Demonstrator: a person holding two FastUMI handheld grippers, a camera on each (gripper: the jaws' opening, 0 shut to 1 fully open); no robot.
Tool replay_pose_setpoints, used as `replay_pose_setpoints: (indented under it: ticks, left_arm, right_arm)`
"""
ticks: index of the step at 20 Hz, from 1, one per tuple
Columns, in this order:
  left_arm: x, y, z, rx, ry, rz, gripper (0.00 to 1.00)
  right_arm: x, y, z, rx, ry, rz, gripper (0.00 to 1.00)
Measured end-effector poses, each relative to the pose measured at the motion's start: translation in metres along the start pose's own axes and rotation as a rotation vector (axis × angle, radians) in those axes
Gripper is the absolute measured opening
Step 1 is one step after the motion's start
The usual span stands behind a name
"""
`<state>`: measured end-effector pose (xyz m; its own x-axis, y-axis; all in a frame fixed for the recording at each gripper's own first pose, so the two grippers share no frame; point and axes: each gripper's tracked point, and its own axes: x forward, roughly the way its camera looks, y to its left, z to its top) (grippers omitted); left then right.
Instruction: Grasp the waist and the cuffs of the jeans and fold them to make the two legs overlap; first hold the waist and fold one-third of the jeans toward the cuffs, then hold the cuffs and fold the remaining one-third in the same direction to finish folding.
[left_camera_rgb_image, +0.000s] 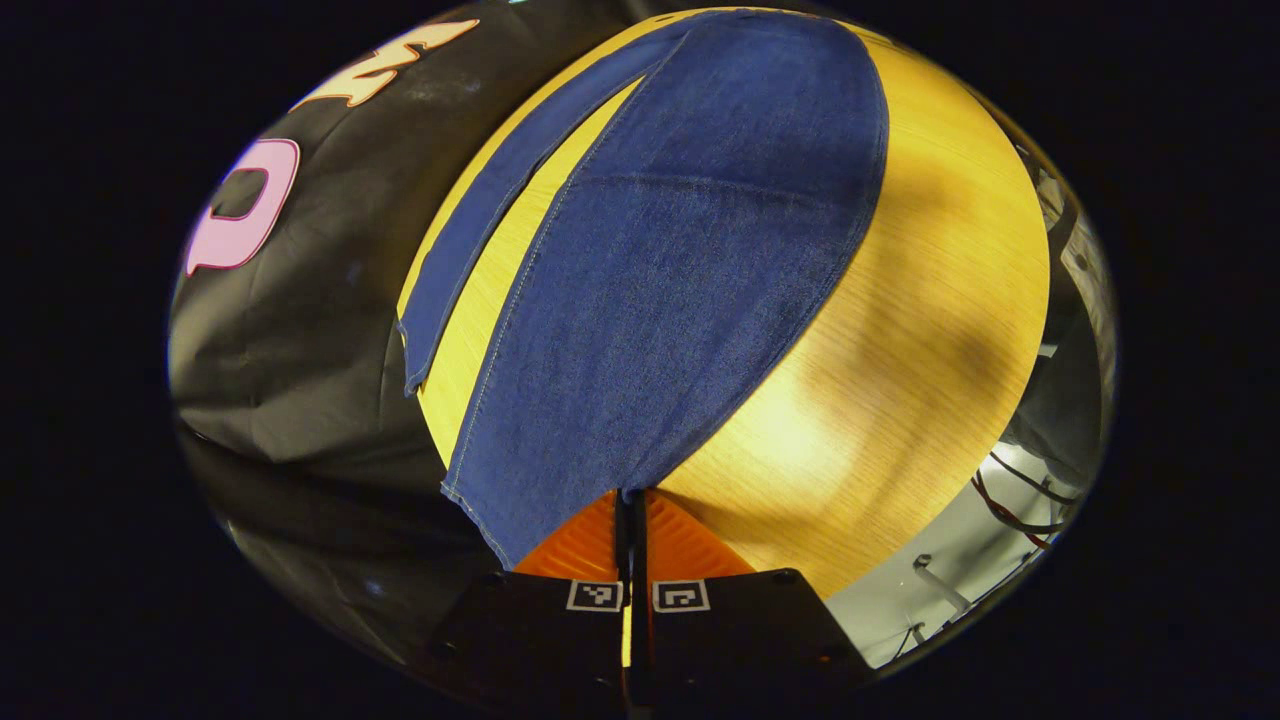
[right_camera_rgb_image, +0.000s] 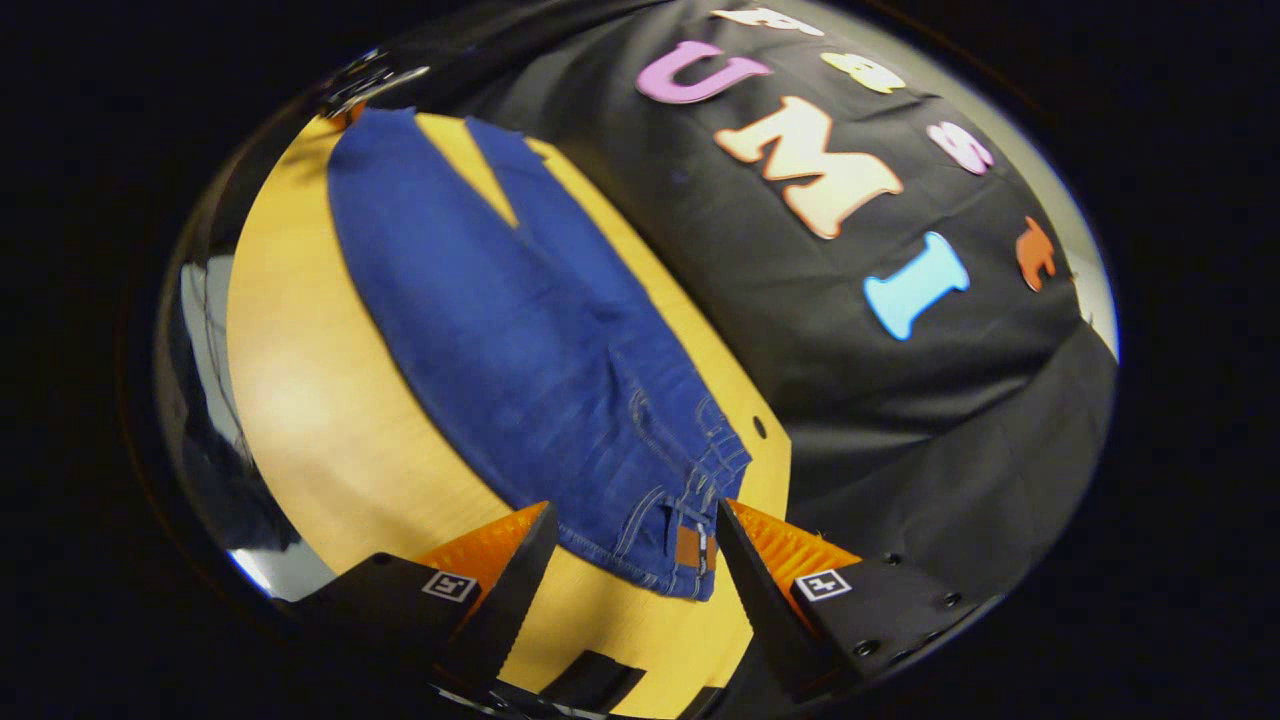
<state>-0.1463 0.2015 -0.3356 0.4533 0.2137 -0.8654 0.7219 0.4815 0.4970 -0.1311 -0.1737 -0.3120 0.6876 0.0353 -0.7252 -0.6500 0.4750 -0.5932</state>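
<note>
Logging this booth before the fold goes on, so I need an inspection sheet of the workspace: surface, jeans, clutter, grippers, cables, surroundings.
Surface: wooden table, lit and bare beside the denim; a small dark hole near its edge by the waist.
Job's things: jeans spread flat, the two legs apart, not yet overlapped; waist toward the right gripper, cuffs toward the left.
Clutter: nothing seen on the table.
Grippers: left gripper jaws closed on the near leg's cuff edge; right gripper jaws open, straddling the waist, not gripping.
Cables: red and dark wires off the table's edge.
Surroundings: black cloth wall behind the table.
</note>
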Motion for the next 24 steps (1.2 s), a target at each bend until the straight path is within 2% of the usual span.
replay_pose_setpoints:
  ticks: [4,5,7,8,10,13,15,16,17,21,24]
  left_arm:
    - [0.002,0.0,0.0,0.004,0.015,-0.003,0.0]
    - [0.002,0.001,0.0,0.005,0.019,-0.002,0.0]
    - [0.003,0.001,0.001,0.007,0.025,-0.002,0.0]
    - [0.002,0.001,0.0,0.009,0.027,-0.002,0.0]
    - [0.004,0.001,0.0,0.01,0.033,-0.004,0.0]
    - [0.004,0.001,0.0,0.007,0.044,-0.007,0.0]
    - [0.004,0.001,0.001,-0.003,0.047,-0.005,0.0]
    - [0.003,0.002,0.001,-0.01,0.049,0.001,0.0]
    - [0.004,0.004,0.003,-0.024,0.041,0.016,0.0]
    - [0.002,0.013,0.004,-0.124,0.054,0.076,0.0]
    - [-0.012,0.031,0.019,-0.211,0.047,0.161,0.0]
  right_arm:
    - [0.021,0.034,-0.027,-0.175,0.056,0.143,1.0]
    - [0.026,0.037,-0.028,-0.211,0.057,0.154,0.99]
    - [0.039,0.027,-0.021,-0.258,0.05,0.144,0.89]
    - [0.046,0.026,-0.023,-0.263,0.057,0.147,0.91]
    - [0.06,0.027,-0.02,-0.257,0.062,0.16,0.83]
    - [0.074,0.037,-0.019,-0.233,0.082,0.223,0.58]
    - [0.067,0.044,-0.013,-0.228,0.099,0.236,0.22]
    - [0.067,0.04,-0.017,-0.229,0.094,0.209,0.02]
    - [0.063,0.036,-0.013,-0.214,0.095,0.178,0.01]
    - [0.065,0.03,-0.015,-0.046,0.084,0.158,0.03]
    - [0.061,0.014,-0.001,0.011,0.025,0.105,0.03]
